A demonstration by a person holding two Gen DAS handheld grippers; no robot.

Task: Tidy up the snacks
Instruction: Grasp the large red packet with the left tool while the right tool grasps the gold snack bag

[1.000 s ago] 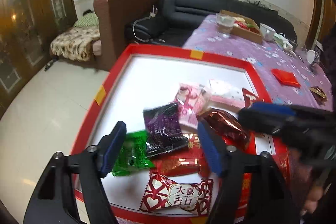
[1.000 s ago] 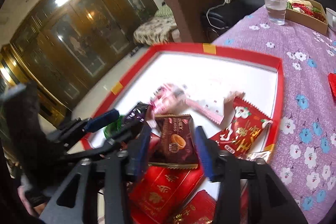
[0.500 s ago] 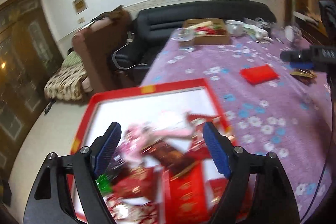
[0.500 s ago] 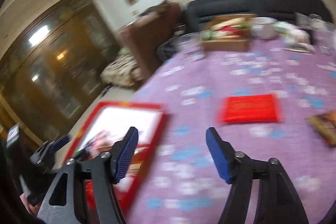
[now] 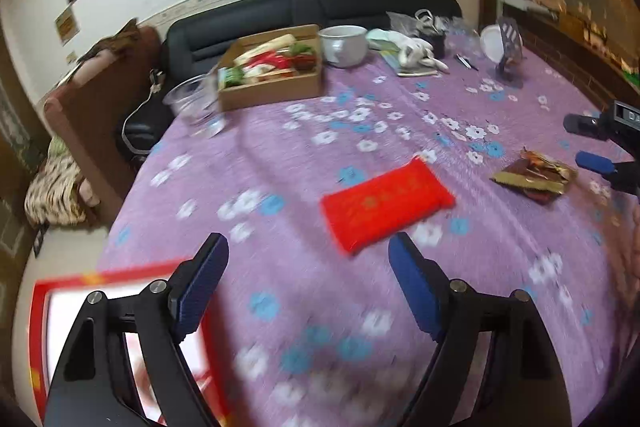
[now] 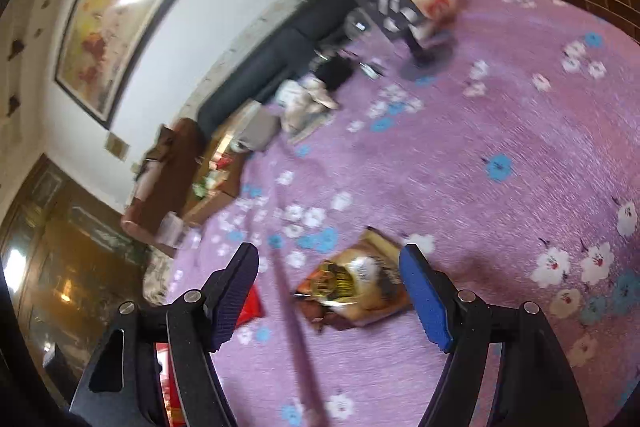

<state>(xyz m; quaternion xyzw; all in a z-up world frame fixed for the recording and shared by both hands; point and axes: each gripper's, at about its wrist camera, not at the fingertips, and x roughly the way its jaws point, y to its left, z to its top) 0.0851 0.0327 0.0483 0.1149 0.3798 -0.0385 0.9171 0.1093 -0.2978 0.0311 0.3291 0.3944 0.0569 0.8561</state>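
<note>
between picks, judging by the layout. left gripper point(image 5: 308, 279) spread wide and empty over the purple tablecloth point(image 5: 400, 307), jaws just opened further, aimed at the red packet point(image 5: 386, 205) lying flat. right gripper point(image 6: 328, 291) likewise wide, empty, just opened further, framing the brown-gold snack packets point(image 6: 356, 287) (blurred). red tray point(image 5: 40, 291) behind. next: descend, straddle, close.

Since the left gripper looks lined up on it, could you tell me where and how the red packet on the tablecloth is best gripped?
The red packet lies flat and slanted on the purple tablecloth, clear of other things. I would probably come down from above with the open, empty left gripper and pinch across its narrow width near the middle, jaws turned to match the slant; being flat, it offers little edge, so a raised rim may serve better.
</note>
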